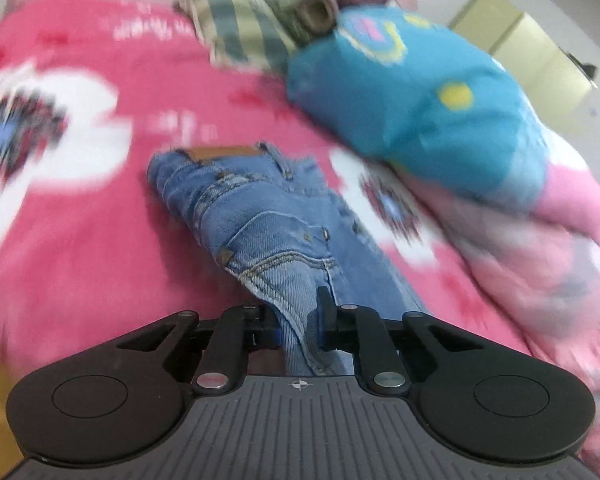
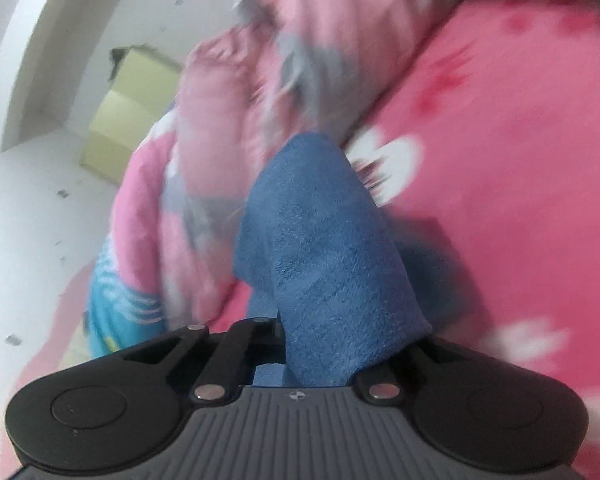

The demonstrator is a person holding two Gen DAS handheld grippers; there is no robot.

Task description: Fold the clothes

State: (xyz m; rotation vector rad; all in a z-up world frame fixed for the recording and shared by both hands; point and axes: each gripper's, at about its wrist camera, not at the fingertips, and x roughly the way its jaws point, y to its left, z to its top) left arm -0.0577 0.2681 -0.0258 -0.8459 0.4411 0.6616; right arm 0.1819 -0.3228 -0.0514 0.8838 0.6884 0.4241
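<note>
Pink fleece blanket with white flower prints point(image 1: 80, 240) covers the bed, with a turquoise cushion point(image 1: 412, 100) and a folded striped cloth point(image 1: 240, 32) lying at its far side. Blue denim jeans point(image 1: 260, 216) lie bunched on it, one edge pinched in the left gripper point(image 1: 298, 328). The right gripper point(image 2: 320, 360) clamps a blue fuzzy cloth point(image 2: 320, 240), which drapes over its fingers beside a pale pink quilt point(image 2: 228, 100).

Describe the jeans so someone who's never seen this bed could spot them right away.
Start from the bright pink bedspread with white flower shapes. In the middle of it lie the jeans, one end pinched in the left gripper. They are the only faded blue denim there, with a tan waistband patch, unlike the turquoise cushion beside them.
</note>
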